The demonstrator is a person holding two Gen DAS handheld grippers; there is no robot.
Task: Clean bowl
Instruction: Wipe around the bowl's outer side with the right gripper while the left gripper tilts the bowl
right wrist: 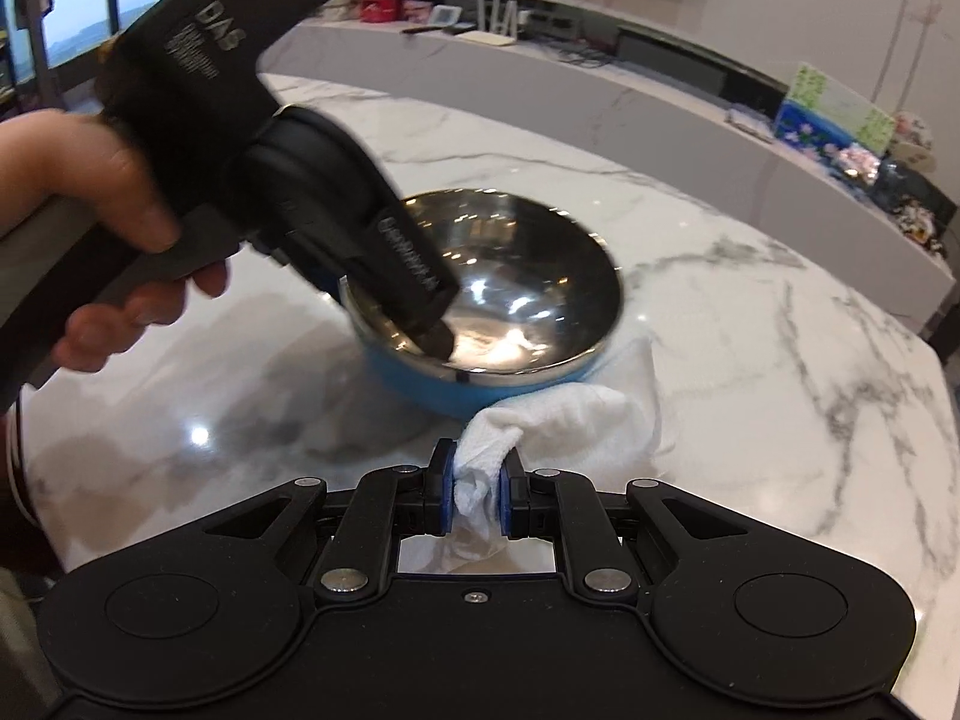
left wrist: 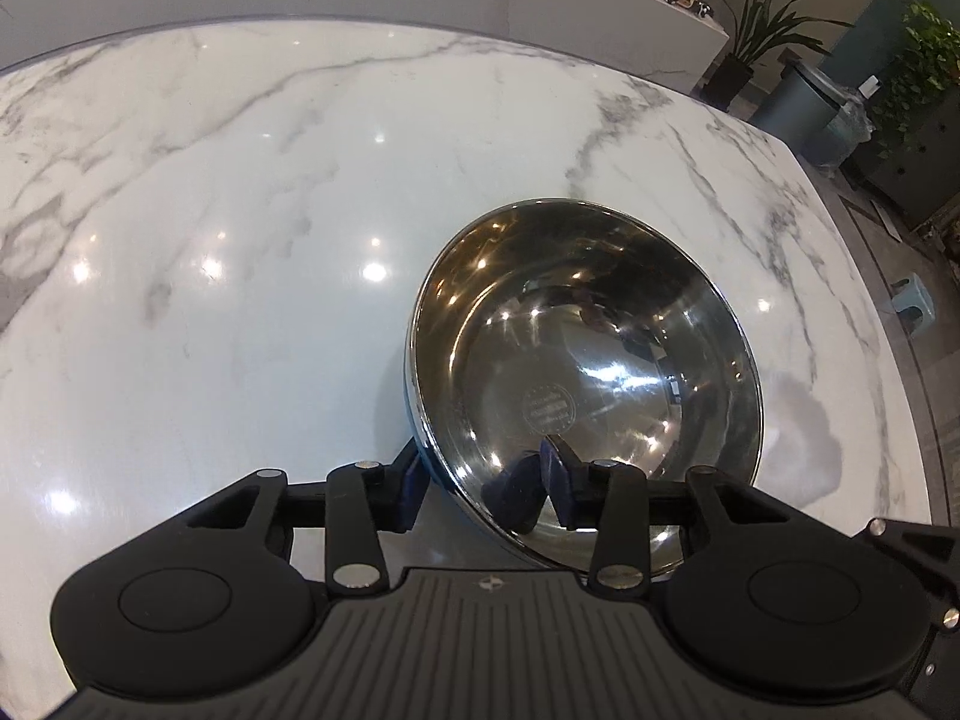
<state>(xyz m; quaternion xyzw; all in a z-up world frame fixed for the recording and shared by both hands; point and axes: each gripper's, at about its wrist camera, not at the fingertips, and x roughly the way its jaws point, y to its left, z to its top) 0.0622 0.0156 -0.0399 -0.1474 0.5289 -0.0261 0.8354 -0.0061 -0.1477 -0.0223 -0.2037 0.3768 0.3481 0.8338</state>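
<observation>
The bowl (left wrist: 585, 372) sat near the table's (left wrist: 210, 210) right edge, with loads of free marble to its left. Left hand-held gripper (left wrist: 489, 489) straddled the near rim, one pad inside and one outside, clamped on it, while the right hand-held gripper (right wrist: 474, 495) pinched a white cloth (right wrist: 558, 420) touching the bowl's blue side.

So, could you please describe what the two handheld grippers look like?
Both grippers, left and right, are matte black, with round discs, silver pivot screws and blue finger pads. The left one's body carries white lettering. The hand shows no sleeve.
</observation>
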